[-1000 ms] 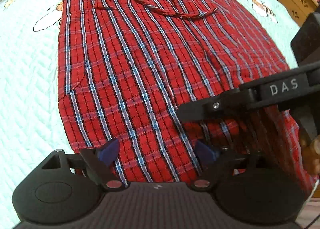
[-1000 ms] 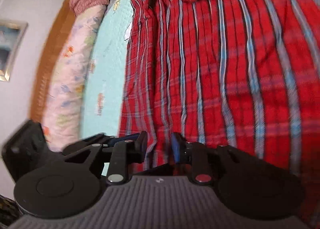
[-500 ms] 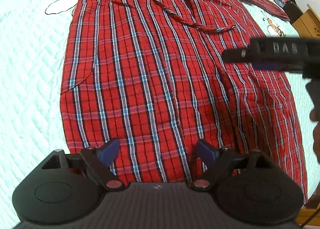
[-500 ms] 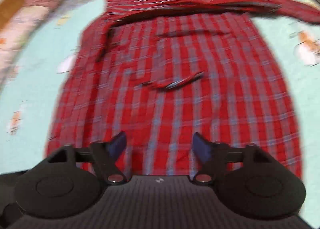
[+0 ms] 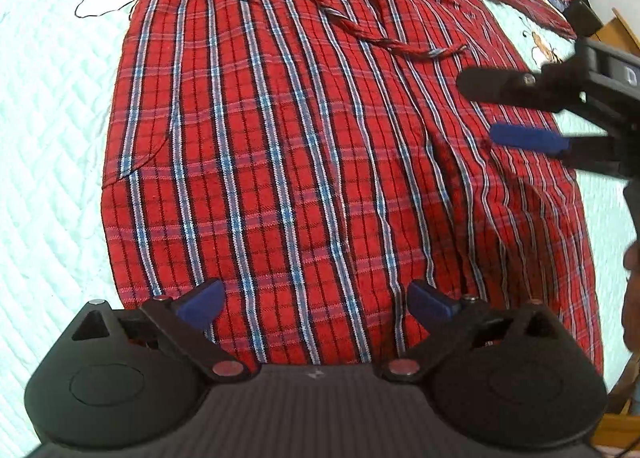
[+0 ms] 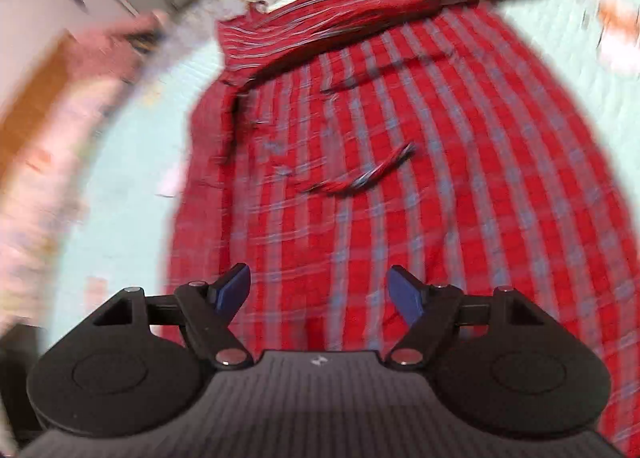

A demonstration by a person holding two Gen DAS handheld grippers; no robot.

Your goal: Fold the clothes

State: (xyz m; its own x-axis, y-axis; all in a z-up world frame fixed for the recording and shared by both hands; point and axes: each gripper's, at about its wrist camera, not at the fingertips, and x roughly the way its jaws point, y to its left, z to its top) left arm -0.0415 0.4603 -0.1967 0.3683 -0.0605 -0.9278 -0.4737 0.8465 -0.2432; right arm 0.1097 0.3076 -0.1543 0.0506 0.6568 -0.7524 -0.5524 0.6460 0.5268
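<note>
1. This is looking like a bedroom in a home.
2. A big bed is wearing a soft mint quilt with cartoon animal pictures.
3. A red checked shirt is lying flat on the bed.
4. A wooden drawer chest is standing beside the bed.
5. A wooden headboard is showing at the bed's end.
</note>
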